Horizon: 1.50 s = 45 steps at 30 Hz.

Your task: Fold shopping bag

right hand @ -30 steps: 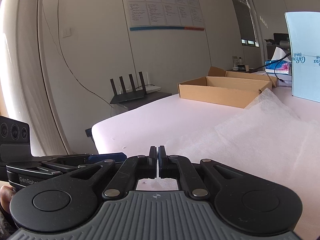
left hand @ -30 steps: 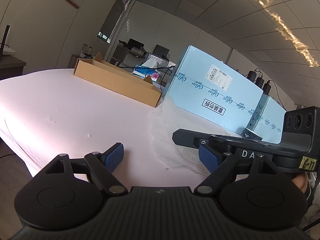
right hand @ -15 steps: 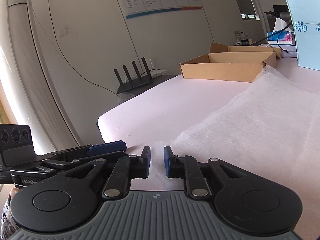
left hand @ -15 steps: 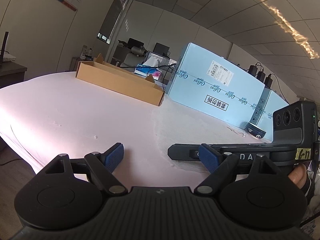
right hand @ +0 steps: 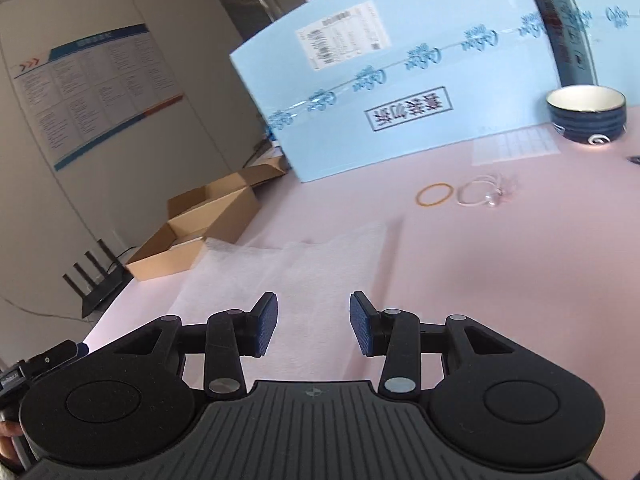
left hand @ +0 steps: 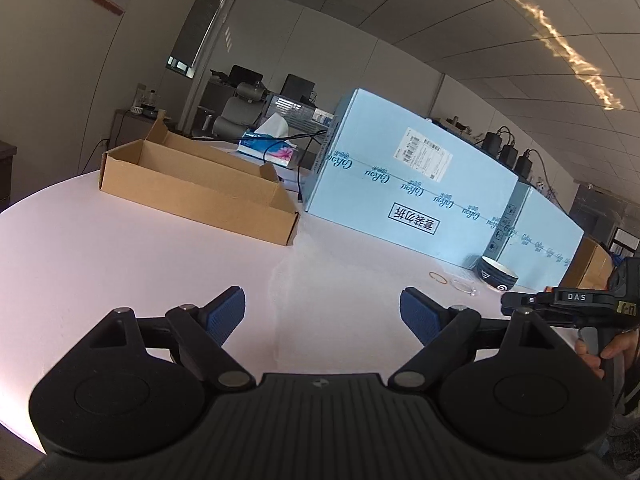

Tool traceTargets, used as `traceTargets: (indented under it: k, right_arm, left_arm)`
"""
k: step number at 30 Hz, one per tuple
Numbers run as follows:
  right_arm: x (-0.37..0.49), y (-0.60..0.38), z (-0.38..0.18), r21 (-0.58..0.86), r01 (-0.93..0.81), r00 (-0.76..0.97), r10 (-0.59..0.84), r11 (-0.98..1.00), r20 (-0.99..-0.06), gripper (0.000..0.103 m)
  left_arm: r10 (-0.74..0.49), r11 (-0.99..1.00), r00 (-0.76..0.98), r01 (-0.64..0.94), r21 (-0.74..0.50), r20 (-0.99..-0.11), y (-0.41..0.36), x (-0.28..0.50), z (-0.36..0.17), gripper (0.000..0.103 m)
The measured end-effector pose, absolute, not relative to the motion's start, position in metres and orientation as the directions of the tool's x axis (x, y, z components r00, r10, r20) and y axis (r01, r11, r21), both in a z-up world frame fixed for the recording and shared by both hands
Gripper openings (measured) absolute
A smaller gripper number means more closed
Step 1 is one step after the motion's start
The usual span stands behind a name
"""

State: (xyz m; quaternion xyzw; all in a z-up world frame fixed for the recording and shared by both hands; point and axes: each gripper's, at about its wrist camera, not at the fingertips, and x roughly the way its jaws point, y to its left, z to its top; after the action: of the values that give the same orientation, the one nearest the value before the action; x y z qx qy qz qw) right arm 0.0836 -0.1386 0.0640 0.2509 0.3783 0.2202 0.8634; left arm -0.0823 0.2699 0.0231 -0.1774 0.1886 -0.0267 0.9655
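The white non-woven shopping bag (right hand: pixel 288 268) lies flat on the pink table (right hand: pixel 500 280), its layers stepped, just ahead of my right gripper (right hand: pixel 314 320). The right jaws are opening, and nothing sits between the blue pads (right hand: pixel 266 320). In the left wrist view the bag (left hand: pixel 332 288) shows only faintly under my left gripper (left hand: pixel 322 312), which hangs wide open above it and holds nothing. The right gripper (left hand: pixel 560 304), held by a hand, shows at that view's right edge.
An open cardboard tray (left hand: pixel 200 184) and big pale blue cartons (left hand: pixel 408 184) stand along the far side. A dark bowl (right hand: pixel 586 116), a rubber band (right hand: pixel 434 194) and a clear ring (right hand: pixel 480 194) lie right of the bag. A router (right hand: pixel 96 280) sits off the table's left end.
The right jaws went from shut to apart, and that gripper swung right and rolled to face the cartons. The left gripper rose and drew away from the right one, staying open.
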Motion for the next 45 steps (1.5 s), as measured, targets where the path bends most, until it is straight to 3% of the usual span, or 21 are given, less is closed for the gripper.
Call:
traceTargets:
  k: [4,9,14,20,22,24,25,27,30,37,45]
  right_arm:
    - [0.123,-0.158,0.038,0.743,-0.049,0.509,0.657,0.667,-0.556,0.038]
    - [0.161,-0.136,0.025,0.753,-0.042,0.437,0.69,0.656,-0.577,0.037]
    - [0.175,-0.113,0.02,0.744,-0.07,0.427,0.693,0.665,-0.58,0.035]
    - [0.175,-0.107,0.017,0.703,-0.095,0.457,0.658,0.705,-0.598,0.013]
    - [0.173,-0.111,0.013,0.71,-0.084,0.469,0.657,0.699,-0.591,0.007]
    - [0.171,-0.114,0.009,0.719,-0.075,0.481,0.657,0.691,-0.581,0.003]
    - [0.17,-0.114,0.009,0.722,-0.074,0.486,0.657,0.688,-0.577,0.002]
    - [0.166,-0.115,0.009,0.719,-0.081,0.495,0.654,0.69,-0.572,0.001]
    - [0.158,-0.116,0.012,0.712,-0.092,0.508,0.648,0.696,-0.568,0.001]
    - [0.135,-0.156,0.032,0.741,-0.093,0.542,0.658,0.665,-0.523,0.001]
    - [0.122,-0.237,0.062,0.633,-0.016,0.616,0.506,0.774,-0.603,0.001]
  left_arm:
    - [-0.149,0.934,0.873,-0.03,-0.356,-0.464,0.274,-0.025,0.017,0.084]
    - [-0.086,0.946,0.816,-0.114,-0.305,-0.571,0.269,0.026,0.007,0.084]
    - [-0.059,0.967,0.816,-0.096,-0.237,-0.576,0.253,0.045,0.001,0.084]
    - [-0.021,0.98,0.815,-0.096,-0.172,-0.579,0.241,0.053,-0.002,0.081]
    - [0.002,0.982,0.813,-0.111,-0.151,-0.582,0.24,0.052,-0.001,0.072]
    - [0.025,0.984,0.811,-0.123,-0.128,-0.584,0.238,0.051,-0.001,0.049]
    - [0.034,0.987,0.81,-0.119,-0.106,-0.585,0.237,0.05,-0.001,0.045]
    - [0.033,0.99,0.813,-0.107,-0.094,-0.582,0.235,0.048,-0.001,0.025]
    - [0.008,0.985,0.818,-0.106,-0.138,-0.575,0.239,0.044,-0.001,0.003]
    - [-0.163,0.943,0.846,-0.018,-0.333,-0.508,0.218,0.018,-0.001,0.0]
    - [-0.401,0.855,0.809,0.161,-0.494,-0.429,0.151,0.012,0.017,0.0]
